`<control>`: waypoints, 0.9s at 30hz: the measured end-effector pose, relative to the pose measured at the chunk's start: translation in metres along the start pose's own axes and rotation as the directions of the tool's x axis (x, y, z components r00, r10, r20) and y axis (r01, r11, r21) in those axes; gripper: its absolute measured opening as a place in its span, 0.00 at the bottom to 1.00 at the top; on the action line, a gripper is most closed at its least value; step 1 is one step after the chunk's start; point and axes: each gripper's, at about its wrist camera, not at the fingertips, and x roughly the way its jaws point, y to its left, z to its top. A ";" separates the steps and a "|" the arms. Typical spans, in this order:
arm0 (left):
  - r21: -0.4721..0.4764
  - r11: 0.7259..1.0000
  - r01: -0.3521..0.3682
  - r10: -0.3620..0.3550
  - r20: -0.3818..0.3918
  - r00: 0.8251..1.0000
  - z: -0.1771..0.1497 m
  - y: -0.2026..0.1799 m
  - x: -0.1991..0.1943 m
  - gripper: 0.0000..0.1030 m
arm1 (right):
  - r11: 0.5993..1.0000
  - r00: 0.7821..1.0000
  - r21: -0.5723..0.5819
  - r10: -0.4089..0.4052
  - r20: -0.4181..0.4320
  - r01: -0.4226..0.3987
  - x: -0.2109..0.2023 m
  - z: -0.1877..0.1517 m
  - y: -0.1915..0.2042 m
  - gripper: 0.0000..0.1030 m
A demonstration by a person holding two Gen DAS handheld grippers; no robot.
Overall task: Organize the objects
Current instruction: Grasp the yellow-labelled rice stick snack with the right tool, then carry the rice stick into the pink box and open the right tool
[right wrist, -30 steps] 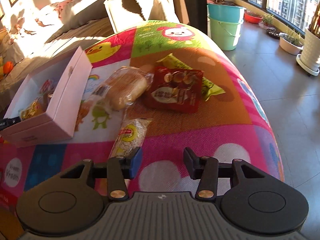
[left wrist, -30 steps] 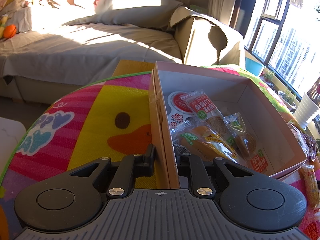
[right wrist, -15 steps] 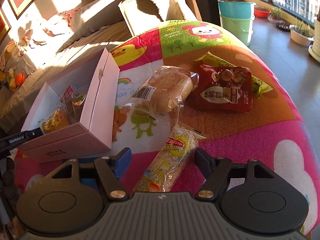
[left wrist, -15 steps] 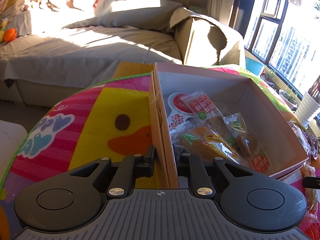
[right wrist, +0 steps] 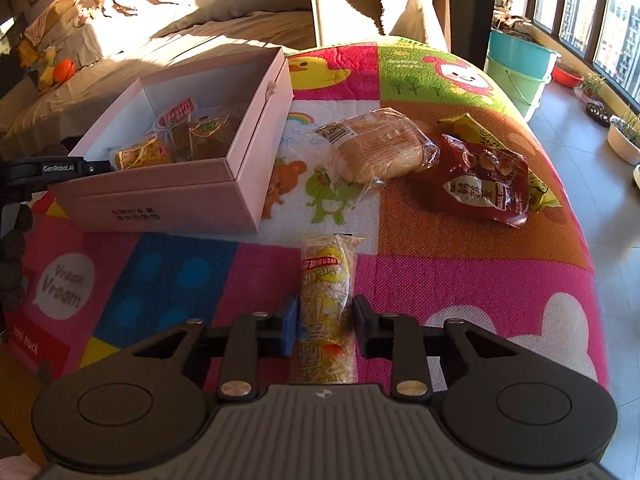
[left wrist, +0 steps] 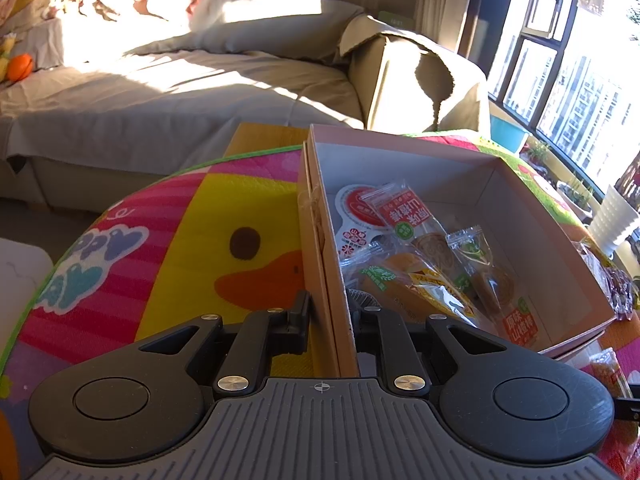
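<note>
A pink open box (right wrist: 256, 128) (left wrist: 520, 216) holds several wrapped snacks (left wrist: 420, 268). My left gripper (left wrist: 330, 312) is shut on the box's near wall (left wrist: 332, 280), one finger outside and one inside. It also shows in the right wrist view (right wrist: 60, 169) at the box's left corner. My right gripper (right wrist: 325, 320) straddles a long yellow puffed-rice bar packet (right wrist: 328, 280) lying on the mat; both fingers touch the packet's sides. A wrapped bread loaf (right wrist: 376, 150), a red chestnut pouch (right wrist: 484, 180) and a yellow packet (right wrist: 476, 128) lie further right.
The colourful play mat (right wrist: 460, 264) covers a rounded table that drops off at the right and near edges. A grey sofa (left wrist: 180, 92) stands behind. Green and teal buckets (right wrist: 520, 68) and plant pots (right wrist: 624, 136) stand on the floor by the window.
My right gripper has moved left and forward over the rice bar packet and its fingers have narrowed onto the packet's sides. The left gripper and box have stayed still.
</note>
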 end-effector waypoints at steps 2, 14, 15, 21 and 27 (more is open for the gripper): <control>-0.002 1.000 0.002 -0.002 0.000 1.000 0.000 0.000 0.000 0.17 | 1.000 1.000 0.010 0.028 0.002 -0.028 -0.013 0.000 0.000 0.27; -0.013 1.000 0.004 -0.004 0.005 1.000 0.000 0.000 0.001 0.17 | 0.987 0.870 -0.034 0.155 0.468 -0.157 -0.124 0.082 0.034 0.27; -0.011 1.000 0.003 -0.003 0.004 1.000 0.000 -0.001 0.002 0.17 | 0.984 0.858 -0.052 0.173 0.484 -0.170 -0.125 0.089 0.039 0.27; -0.008 1.000 0.003 -0.003 0.001 1.000 0.000 0.000 0.002 0.17 | 0.971 0.860 -0.178 0.223 0.459 -0.157 -0.091 0.118 0.082 0.27; -0.008 1.000 0.003 -0.003 0.001 1.000 0.000 0.000 0.002 0.17 | 0.971 0.916 -0.206 0.187 0.355 -0.118 -0.041 0.112 0.104 0.27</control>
